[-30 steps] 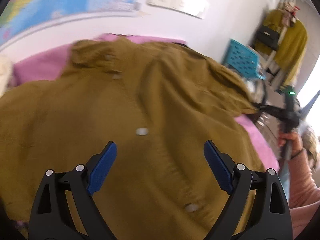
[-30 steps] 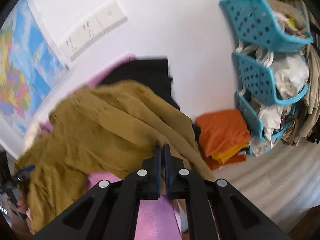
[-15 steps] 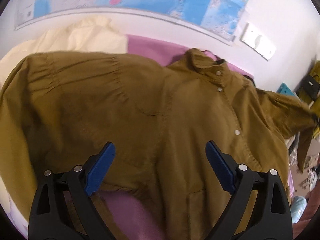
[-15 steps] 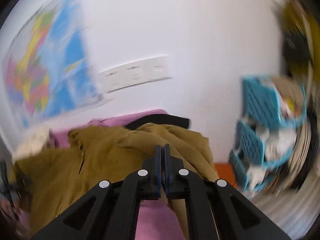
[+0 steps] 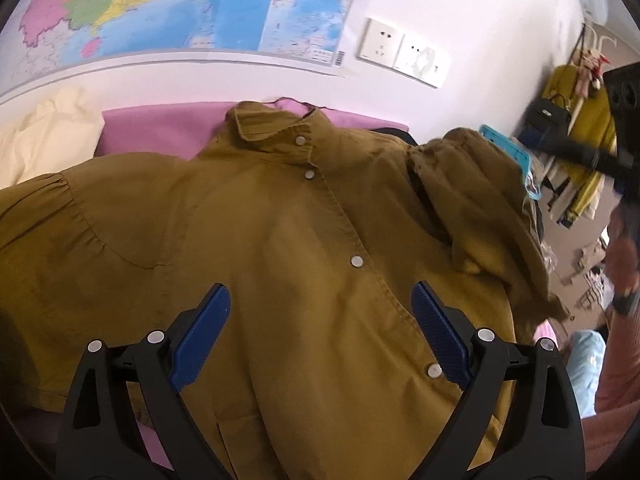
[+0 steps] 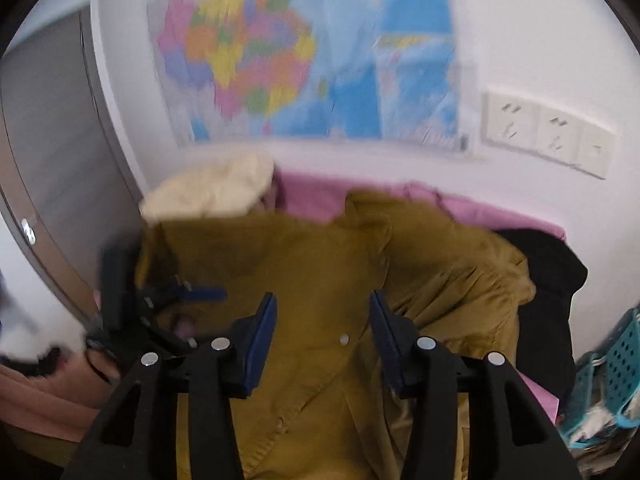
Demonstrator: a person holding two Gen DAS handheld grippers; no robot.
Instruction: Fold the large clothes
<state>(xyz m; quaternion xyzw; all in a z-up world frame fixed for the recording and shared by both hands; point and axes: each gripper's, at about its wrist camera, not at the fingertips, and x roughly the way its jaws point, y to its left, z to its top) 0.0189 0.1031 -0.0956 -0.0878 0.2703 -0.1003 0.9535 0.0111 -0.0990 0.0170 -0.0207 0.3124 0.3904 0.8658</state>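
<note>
Nearest the left wrist camera, the left hand-held gripper stands with its blue pads spread wide and nothing between them, above the front of the mustard shirt. In the right wrist view, the right hand-held gripper has just been opening; its jaws now stand parted and empty above the same shirt's button placket. The shirt lies face up, buttoned, spread over the pink-covered surface, its collar toward the wall. One sleeve stretches flat toward the left edge of the left wrist view, while the other sleeve lies bunched and folded in over the shirt's right side. A cream garment lies just beside the shirt at the far left corner of the surface, and a black cloth lies at the right, partly under the bunched sleeve. A pink sleeve of the person shows at the right edge. Behind, a colourful map and white wall sockets hang on the white wall, and a turquoise basket stands off to the right.
</note>
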